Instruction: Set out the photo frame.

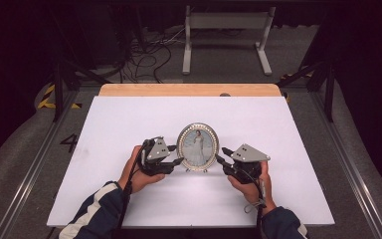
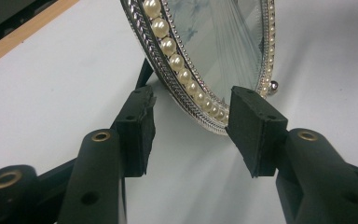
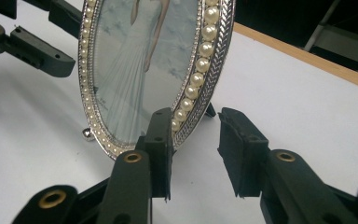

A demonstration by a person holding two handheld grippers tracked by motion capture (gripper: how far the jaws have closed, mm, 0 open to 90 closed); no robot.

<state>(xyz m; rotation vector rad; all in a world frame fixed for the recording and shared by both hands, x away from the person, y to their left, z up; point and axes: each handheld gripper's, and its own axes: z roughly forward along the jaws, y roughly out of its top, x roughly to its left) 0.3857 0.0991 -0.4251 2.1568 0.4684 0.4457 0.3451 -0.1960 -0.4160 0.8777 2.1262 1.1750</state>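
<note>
Oval picture frame [image 1: 197, 147] stands upright on the counter [image 1: 129, 124], between my two grippers. Left gripper [image 2: 191, 126]: jaws spread, frame's lower rim in the gap, pads clear of it. Right gripper [image 3: 193, 140]: jaws spread, rim edge between them, no pinch I can confirm.

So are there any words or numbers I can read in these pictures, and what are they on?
"4": painted on the floor left of the table, in the high view.
Picture frame: no words readable; it holds a photo of a person in a white dress, ringed with pearls.
Both tools: no label readable.
</note>
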